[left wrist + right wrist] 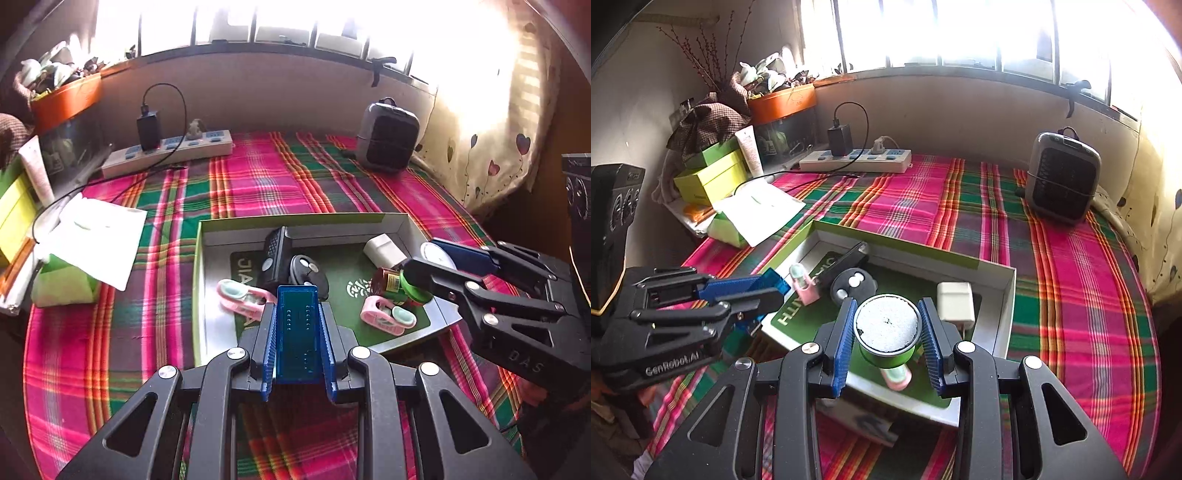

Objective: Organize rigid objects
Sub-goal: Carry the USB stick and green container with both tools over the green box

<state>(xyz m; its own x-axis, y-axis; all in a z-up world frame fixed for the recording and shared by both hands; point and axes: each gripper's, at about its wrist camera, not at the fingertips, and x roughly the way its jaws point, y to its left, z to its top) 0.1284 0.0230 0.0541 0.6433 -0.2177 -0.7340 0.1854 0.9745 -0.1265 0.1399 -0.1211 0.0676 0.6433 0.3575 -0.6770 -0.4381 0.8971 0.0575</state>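
Left gripper is clamped on a flat blue case by its long sides, held over the near edge of the box. Right gripper has its jaws either side of a green cup above the box's near right corner; the gaps suggest a loose hold. Both look light, stiff and smooth, so likely slippery; the case's side grip seems sound, and the cup is best taken mid-wall.
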